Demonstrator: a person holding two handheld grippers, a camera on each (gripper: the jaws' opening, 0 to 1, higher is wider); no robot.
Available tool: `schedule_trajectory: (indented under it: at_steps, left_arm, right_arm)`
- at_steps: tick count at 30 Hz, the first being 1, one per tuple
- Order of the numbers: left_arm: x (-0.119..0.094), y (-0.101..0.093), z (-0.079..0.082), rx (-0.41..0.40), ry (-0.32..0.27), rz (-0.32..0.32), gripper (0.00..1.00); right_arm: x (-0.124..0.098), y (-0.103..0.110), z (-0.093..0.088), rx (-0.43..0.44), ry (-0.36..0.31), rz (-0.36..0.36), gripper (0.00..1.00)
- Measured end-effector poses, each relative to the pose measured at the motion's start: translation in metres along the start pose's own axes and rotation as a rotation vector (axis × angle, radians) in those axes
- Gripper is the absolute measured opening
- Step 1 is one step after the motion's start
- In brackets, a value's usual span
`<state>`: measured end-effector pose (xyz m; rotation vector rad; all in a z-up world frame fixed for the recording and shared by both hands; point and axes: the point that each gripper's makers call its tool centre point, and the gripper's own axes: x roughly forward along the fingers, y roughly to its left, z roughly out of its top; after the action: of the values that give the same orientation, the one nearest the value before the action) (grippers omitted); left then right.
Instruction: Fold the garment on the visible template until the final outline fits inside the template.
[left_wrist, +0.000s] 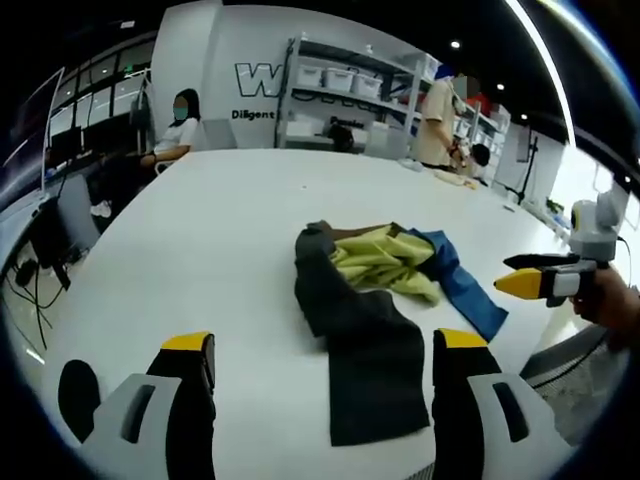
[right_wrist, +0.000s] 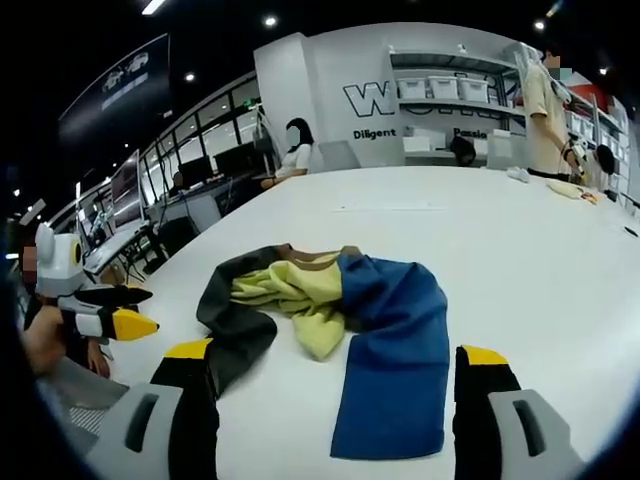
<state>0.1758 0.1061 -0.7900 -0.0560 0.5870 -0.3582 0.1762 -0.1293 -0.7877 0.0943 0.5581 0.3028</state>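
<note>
**Crumpled garment, folding not yet begun**

Nearest the lens in the left gripper view: left gripper (left_wrist: 325, 350), jaws spread wide, holding nothing, framing the dark end of the garment (left_wrist: 375, 325) at lower centre. Same picture in the right gripper view: right gripper (right_wrist: 335, 365) gaping and empty, blue leg of the garment (right_wrist: 390, 360) running down between the jaws at lower centre.

Lies bunched on the white counter (left_wrist: 200, 250), mid-frame: dark grey, yellow-green and blue panels twisted over one another, yellow part heaped in the middle. No template outline made out on the counter in either view; too little to tell whether one sits under the cloth.

Judged from this: nothing folded so far. Left to do — spreading flat, then folding until the outline fits.

Seen at right edge of the left gripper view, the right gripper again, tip pointing toward the cloth, apart from it. Upper frame: a seated person (left_wrist: 180, 130) at upper left, shelving with bins (left_wrist: 345, 85) at top centre.
</note>
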Motion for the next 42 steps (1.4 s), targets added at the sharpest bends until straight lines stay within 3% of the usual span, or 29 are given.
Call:
schedule_trajectory:
  at_steps: [26,42]
  left_arm:
    - [0.0,-0.004,0.004,0.012,-0.009,-0.016,0.83]
    - [0.004,-0.005,0.005,0.011,0.015,-0.036,0.8]
  right_arm:
    - [-0.002,-0.001,0.007,0.003,-0.031,-0.002,0.98]
    - [0.001,0.003,0.011,0.017,-0.035,0.027,0.98]
